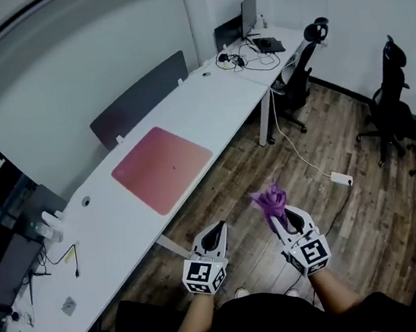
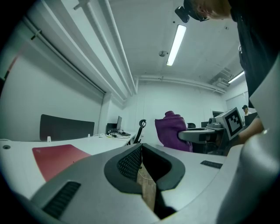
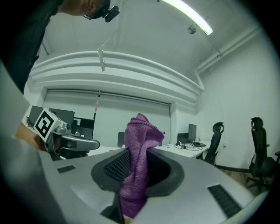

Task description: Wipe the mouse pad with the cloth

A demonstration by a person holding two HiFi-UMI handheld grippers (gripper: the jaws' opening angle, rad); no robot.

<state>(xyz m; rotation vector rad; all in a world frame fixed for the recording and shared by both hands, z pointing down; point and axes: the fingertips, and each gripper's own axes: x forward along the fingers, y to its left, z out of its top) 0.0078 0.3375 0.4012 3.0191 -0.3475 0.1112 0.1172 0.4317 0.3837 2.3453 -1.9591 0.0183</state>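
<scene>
Right gripper (image 1: 278, 219) is clamped on the purple cloth (image 1: 270, 200), bunched up and sticking out past the jaws. Left gripper (image 1: 216, 233) is closed on nothing. Both hang over the floor, well apart from the red mouse pad (image 1: 162, 168) on the white desk (image 1: 210, 100).

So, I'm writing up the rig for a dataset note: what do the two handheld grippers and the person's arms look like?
Both the left gripper and right gripper have pale grey, wedge-shaped jaws with black gridded pads inside. Each carries a white cube with black square markers. No cables show. The person wears a dark top; forearms are uncovered.
</scene>
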